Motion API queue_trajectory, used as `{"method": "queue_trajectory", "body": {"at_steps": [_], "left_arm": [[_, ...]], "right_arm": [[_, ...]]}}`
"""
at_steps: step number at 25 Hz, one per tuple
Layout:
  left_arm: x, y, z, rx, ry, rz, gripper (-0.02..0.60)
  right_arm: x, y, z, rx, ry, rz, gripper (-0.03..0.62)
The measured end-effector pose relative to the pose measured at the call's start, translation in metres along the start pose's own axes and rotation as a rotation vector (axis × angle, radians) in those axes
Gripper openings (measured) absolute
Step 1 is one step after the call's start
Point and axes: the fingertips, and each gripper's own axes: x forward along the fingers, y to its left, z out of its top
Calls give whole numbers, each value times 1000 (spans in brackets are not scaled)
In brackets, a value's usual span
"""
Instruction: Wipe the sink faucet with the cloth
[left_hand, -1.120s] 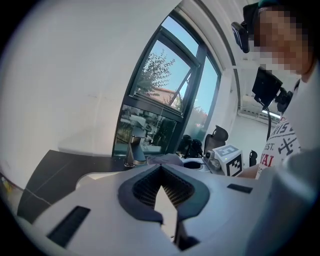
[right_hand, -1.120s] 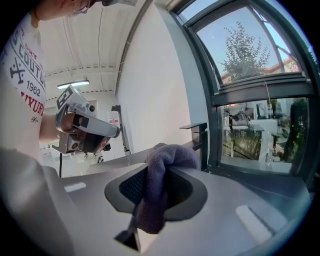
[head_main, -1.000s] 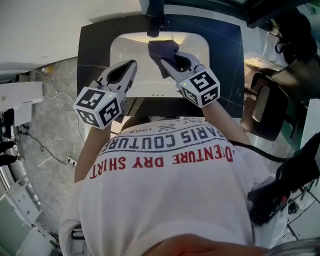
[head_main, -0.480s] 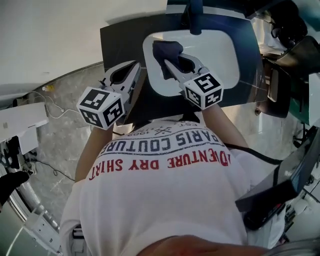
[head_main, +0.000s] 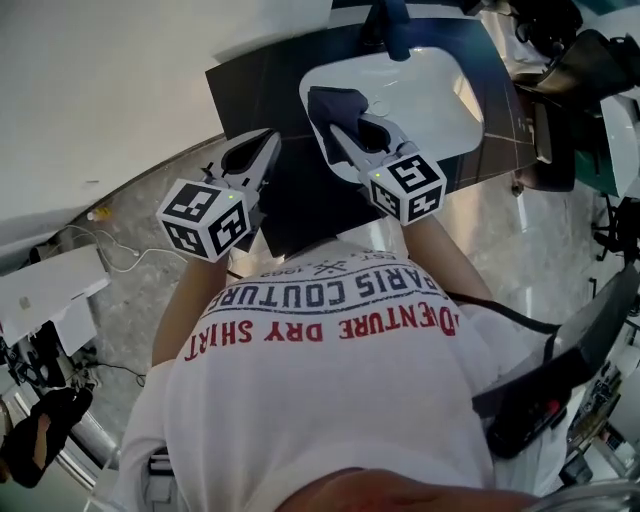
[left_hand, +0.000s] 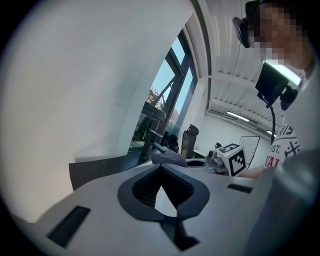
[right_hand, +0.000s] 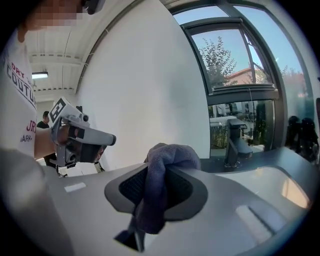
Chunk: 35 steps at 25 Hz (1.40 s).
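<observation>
In the head view the dark faucet (head_main: 389, 27) stands at the far rim of the white sink (head_main: 440, 105), which is set in a dark counter (head_main: 255, 85). My right gripper (head_main: 333, 132) is shut on a dark purple cloth (head_main: 335, 104) over the basin's near left part, short of the faucet. My left gripper (head_main: 268, 142) is shut and empty, beside the counter's near left edge. The right gripper view shows the cloth (right_hand: 159, 172) bunched in the jaws, with the faucet (right_hand: 235, 146) ahead to the right. The left gripper view has the faucet (left_hand: 150, 145) and cloth (left_hand: 172, 158) small in the distance.
A white wall runs along the counter's left side. Dark chairs (head_main: 565, 55) stand to the right of the counter. Grey stone floor with cables (head_main: 120, 255) and white boxes lies at the left. The person's white printed shirt (head_main: 330, 380) fills the lower head view.
The right gripper and cloth have drawn back from just under the faucet toward the basin's near left. The left gripper has shifted off the sink to the counter's left edge. The head view has swung.
</observation>
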Motion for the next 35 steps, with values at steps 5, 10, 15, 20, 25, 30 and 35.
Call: {"method": "queue_trajectory", "body": {"at_steps": [5, 10, 15, 20, 25, 30, 35], "left_arm": [[6, -3, 19, 47, 11, -20, 2], [15, 12, 26, 43, 18, -73, 2], [29, 44, 35, 62, 58, -175, 2], [39, 69, 48, 86, 87, -256, 2], [50, 92, 48, 77, 120, -302, 2], [63, 106, 45, 70, 137, -327, 2], [74, 115, 40, 52, 154, -333, 2]], "right_arm": [[2, -14, 14, 14, -22, -40, 75], [16, -32, 34, -16, -29, -122, 75], [44, -56, 67, -12, -75, -265, 75], [77, -79, 107, -25, -114, -379, 75], [88, -115, 137, -47, -138, -499, 75], [96, -161, 135, -18, -126, -631, 75], [108, -200, 120, -15, -92, -737, 75]]}}
